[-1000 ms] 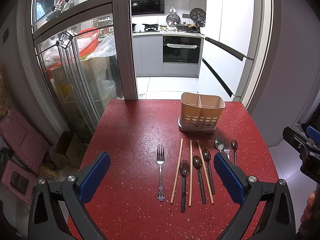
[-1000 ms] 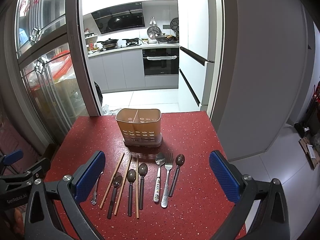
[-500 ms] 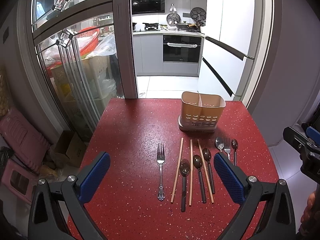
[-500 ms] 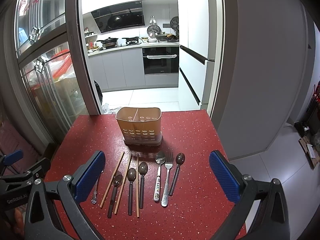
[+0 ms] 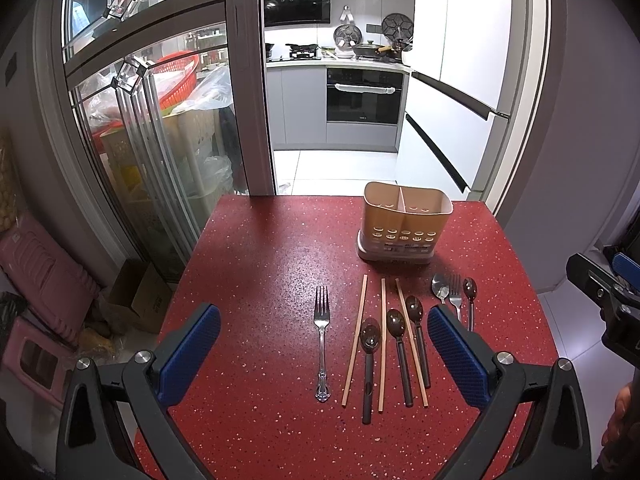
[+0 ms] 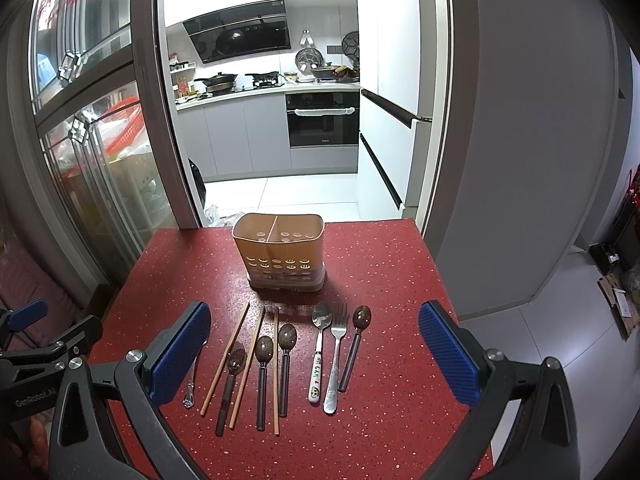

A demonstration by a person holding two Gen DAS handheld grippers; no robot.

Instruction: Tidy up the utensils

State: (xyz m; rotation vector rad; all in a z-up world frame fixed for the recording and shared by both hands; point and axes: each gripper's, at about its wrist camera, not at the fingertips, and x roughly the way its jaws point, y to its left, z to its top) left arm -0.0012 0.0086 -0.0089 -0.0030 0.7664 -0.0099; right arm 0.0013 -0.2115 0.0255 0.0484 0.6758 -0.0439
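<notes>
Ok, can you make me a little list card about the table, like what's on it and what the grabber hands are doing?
table: red speckled top
holder: beige caddy, two compartments, both look empty
chopsticks: three, lying flat; one is
dark spoons: four; one is
silver forks: one off to the side, one in the right group
silver spoon: patterned white handle
left gripper: open, holding nothing
right gripper: open, holding nothing
</notes>
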